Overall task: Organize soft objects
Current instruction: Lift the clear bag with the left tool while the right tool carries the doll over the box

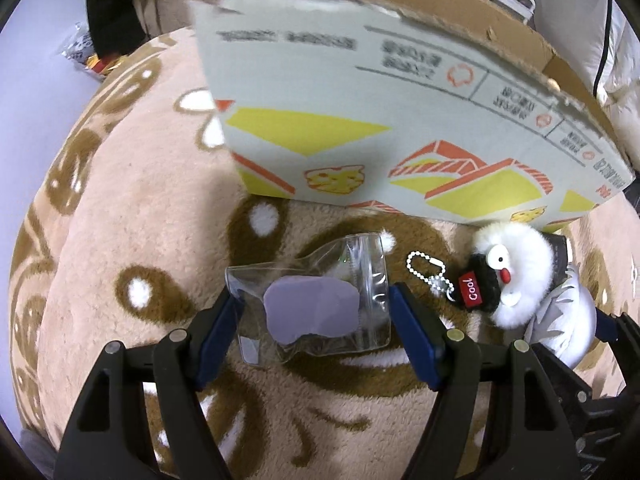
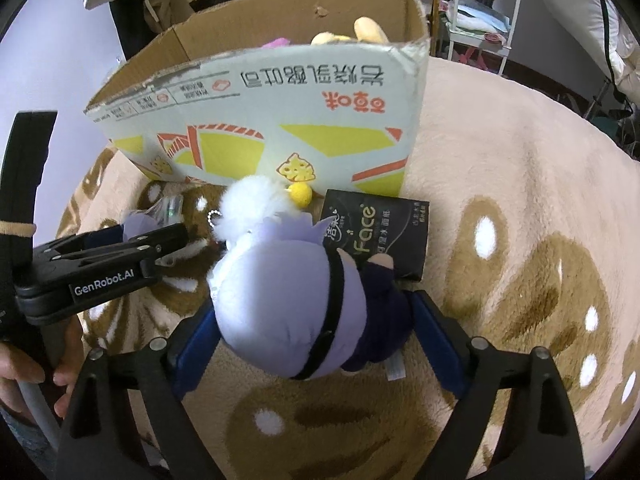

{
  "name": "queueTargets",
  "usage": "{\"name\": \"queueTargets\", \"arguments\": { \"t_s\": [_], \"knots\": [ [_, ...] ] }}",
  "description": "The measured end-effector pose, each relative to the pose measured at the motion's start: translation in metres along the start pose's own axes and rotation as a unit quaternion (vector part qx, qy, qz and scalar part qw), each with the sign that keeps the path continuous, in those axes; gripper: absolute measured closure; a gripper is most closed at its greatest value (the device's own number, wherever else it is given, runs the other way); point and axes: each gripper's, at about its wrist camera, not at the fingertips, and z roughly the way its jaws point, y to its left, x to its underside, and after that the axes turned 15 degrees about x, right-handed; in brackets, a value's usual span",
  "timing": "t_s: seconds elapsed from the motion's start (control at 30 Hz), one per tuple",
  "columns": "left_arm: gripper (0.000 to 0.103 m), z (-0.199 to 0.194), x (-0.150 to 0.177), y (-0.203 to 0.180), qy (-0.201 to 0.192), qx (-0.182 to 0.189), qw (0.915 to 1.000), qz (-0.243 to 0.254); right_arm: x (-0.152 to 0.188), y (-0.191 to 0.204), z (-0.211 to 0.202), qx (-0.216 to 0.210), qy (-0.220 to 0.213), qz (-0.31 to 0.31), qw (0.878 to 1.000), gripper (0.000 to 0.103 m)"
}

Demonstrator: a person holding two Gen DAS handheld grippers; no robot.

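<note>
The left gripper (image 1: 318,320) has its jaws spread apart around a clear zip bag (image 1: 316,300) that holds a flat lilac piece (image 1: 312,308); the bag lies between the 2 blue pads, near both, though contact cannot be told. Just beyond the right-hand jaw lies a fluffy white keychain toy (image 1: 508,268) with a bead chain and a red "Cool" tag. The right gripper (image 2: 316,344) also has its jaws apart, 1 on each side of a plush doll (image 2: 296,304) with a lilac head and dark navy body, lying head-first toward the camera (whether the pads touch it is unclear). Ahead of those jaws, touching the doll's far end, sits a black tissue pack (image 2: 384,232) marked "Face", and a small yellow pompom (image 2: 300,194) rests by the fluffy toy. Everything lies on a beige plush blanket (image 2: 520,200) with brown and white flower patterns. Beyond both jaws stands an open cardboard box (image 2: 280,120) with soft items inside. A white metal shelf (image 2: 484,8) stands in the room behind.
</note>
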Motion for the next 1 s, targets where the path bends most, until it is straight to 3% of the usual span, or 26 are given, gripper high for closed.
{"name": "queueTargets", "arguments": {
  "t_s": [0.3,0.37,0.63,0.77,1.0],
  "knots": [
    [0.029,-0.044,0.017,0.002,-0.041,-0.016,0.9991,0.002,0.003,-0.001,-0.018,-0.011,-0.021,0.007,1.000,0.029],
    [0.029,-0.054,0.022,-0.006,-0.049,-0.017,0.9987,0.004,0.003,-0.001,-0.020,-0.014,-0.025,0.014,0.999,0.040],
    [0.029,-0.084,0.032,-0.032,-0.092,-0.023,0.9954,0.014,0.004,-0.014,-0.038,-0.019,-0.050,0.040,0.998,0.043],
    [0.029,-0.101,0.033,-0.039,-0.124,-0.014,0.9921,0.012,0.004,-0.018,-0.061,-0.031,-0.085,0.046,0.995,0.043],
    [0.029,-0.146,0.033,-0.049,-0.214,0.001,0.9760,0.038,0.000,-0.014,-0.108,-0.058,-0.171,0.036,0.983,0.043]
  ]
}}
